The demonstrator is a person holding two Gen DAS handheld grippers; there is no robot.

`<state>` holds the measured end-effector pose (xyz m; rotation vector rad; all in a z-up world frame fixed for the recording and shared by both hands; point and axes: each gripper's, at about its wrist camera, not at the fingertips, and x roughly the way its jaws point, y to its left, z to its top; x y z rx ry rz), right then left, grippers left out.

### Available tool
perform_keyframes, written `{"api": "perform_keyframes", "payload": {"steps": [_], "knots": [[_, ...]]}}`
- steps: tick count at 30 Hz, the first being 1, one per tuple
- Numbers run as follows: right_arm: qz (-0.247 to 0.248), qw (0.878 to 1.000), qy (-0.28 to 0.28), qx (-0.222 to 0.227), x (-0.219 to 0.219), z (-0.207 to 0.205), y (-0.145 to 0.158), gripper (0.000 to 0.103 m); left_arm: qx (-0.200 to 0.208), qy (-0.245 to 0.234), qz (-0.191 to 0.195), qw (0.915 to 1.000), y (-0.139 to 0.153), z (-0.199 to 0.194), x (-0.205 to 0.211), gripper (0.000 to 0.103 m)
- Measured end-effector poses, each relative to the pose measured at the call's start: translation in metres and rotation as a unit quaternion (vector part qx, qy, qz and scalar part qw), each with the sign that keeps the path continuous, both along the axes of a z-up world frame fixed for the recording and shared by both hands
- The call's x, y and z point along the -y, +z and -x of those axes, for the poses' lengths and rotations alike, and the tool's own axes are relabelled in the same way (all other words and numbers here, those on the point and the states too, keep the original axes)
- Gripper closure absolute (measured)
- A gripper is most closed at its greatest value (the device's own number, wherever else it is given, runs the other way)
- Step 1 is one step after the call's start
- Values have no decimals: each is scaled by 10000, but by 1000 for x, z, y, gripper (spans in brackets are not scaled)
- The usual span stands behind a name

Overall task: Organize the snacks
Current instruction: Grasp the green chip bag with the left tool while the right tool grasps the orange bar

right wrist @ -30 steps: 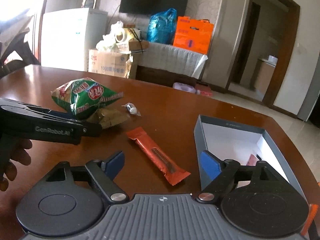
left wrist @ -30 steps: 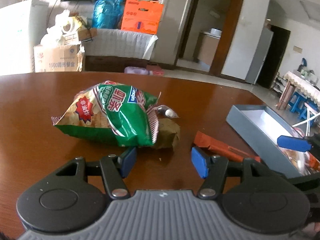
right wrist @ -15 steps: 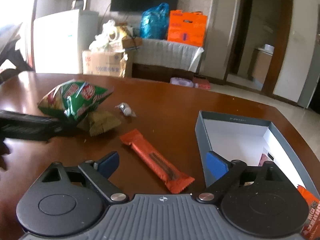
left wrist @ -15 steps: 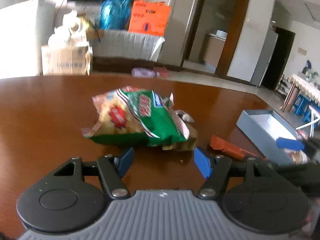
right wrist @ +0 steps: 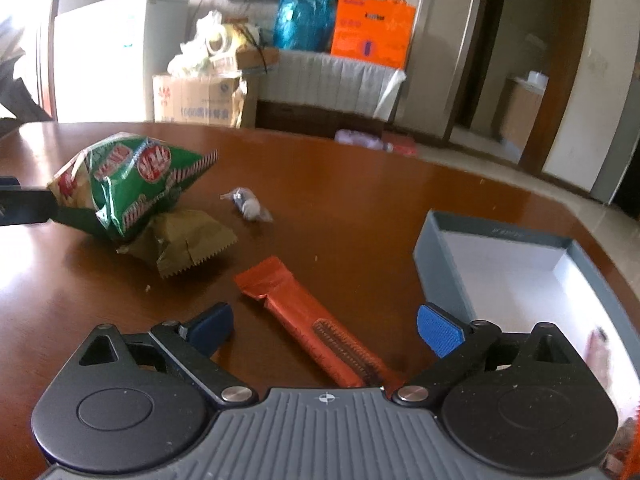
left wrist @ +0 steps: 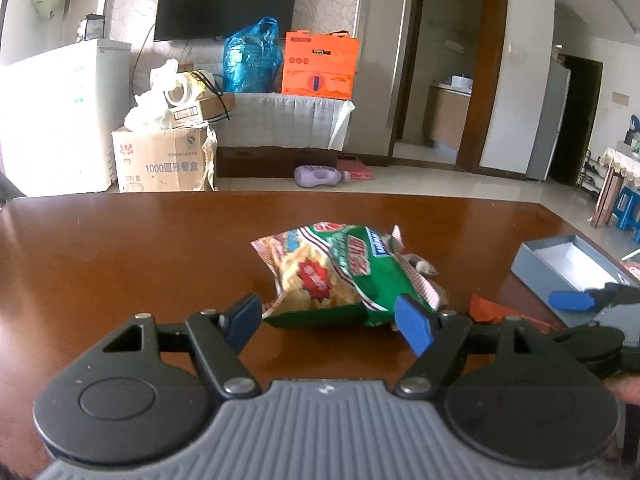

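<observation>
Nearest the right wrist camera, the right gripper stood with its jaws spread as wide as they go, having just been opening, and the orange-red snack bar lay on the wooden table directly between them, its near end running under the gripper body; the pads did not press on it. A second earlier that bar had sat farther ahead and clear of the jaws, so the gripper had closed in over it, which read as lining up a pick of the bar for the grey box just to its right, whose white floor showed a snack or two at the near edge. In the left wrist view, the left gripper was also parted, its jaws having just been widening, with nothing clamped; the green chip bag lay just beyond the tips, slightly farther off than a second before. Past the bar, an olive-brown packet was tucked under the chip bag, and a small wrapped candy lay apart from both. Four snacks were thus left outside the box, so the sorting looked well short of finished.
</observation>
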<state>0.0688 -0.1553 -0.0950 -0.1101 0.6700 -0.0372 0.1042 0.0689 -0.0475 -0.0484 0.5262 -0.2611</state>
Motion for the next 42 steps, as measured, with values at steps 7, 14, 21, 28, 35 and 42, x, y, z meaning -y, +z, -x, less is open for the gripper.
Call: {"api": "perform_keyframes", "payload": {"steps": [7, 14, 21, 28, 35, 42], "knots": [[-240, 9990, 345, -139, 0, 5, 3, 10, -24, 94, 225, 9997, 6, -27, -12, 29], [-211, 9988, 431, -87, 1, 12, 6, 12, -369, 125, 404, 9984, -12, -67, 3, 29], [-111, 9989, 446, 18, 3, 17, 8, 45, -239, 122, 482, 9985, -20, -69, 16, 38], [37, 9985, 538, 98, 1, 22, 8, 57, -171, 139, 617, 9979, -19, -60, 16, 45], [489, 9949, 833, 274, -7, 25, 10, 35, -142, 139, 798, 9966, -24, -55, 8, 45], [-8, 9938, 1108, 0, 4, 20, 9, 24, -117, 50, 798, 9967, -27, -60, 3, 45]]}}
